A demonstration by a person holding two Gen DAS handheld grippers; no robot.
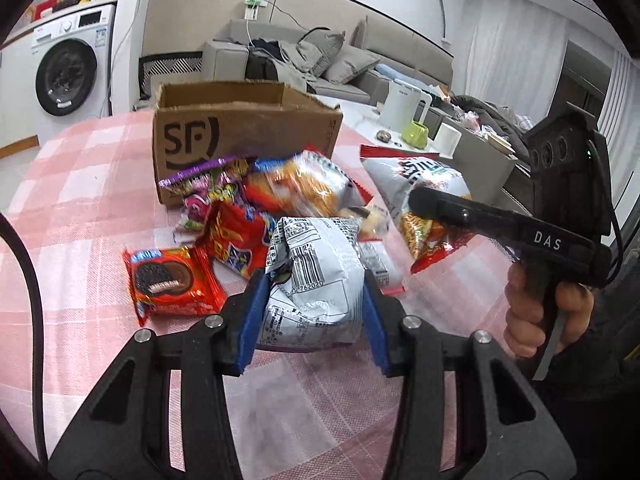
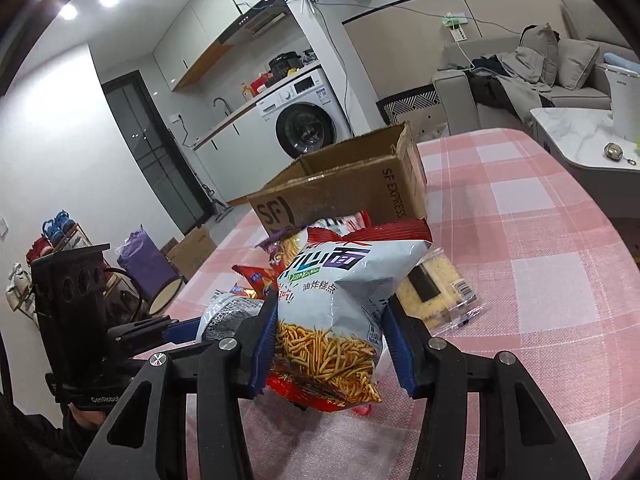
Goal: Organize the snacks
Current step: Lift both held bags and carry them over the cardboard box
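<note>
**Q:** Fingers, left side: what state?

**Me:** My left gripper is pinching a silver-grey snack bag printed with black text and a barcode. Both blue pads press into its sides, and the bag is crumpled between them. It sits above the pink checked cloth of the bench, at the near end of the snack heap.

**Q:** And the right?

**Me:** My right gripper is clamped on a white-and-red bag of fried noodle sticks, one blue pad on each flank. The bag stands upright in the grip. From the left camera, the same bag shows partly behind the black body of the right tool, with a hand wrapped round its handle.

**Q:** Where do the remaining snacks lie?

**Me:** They are heaped against the front wall of an open cardboard box marked SF, which stands toward the far edge of the bench. A red cookie packet lies flat at the left of the heap. Just behind it is a red crinkled bag, then a purple-edged candy pack touching the box, and an orange-and-clear bag in the middle. A clear pack of yellow crackers lies flat to the right of my right fingers.

**Q:** Box contents?

**Me:** Cannot tell; neither view shows the floor of the box.
</note>
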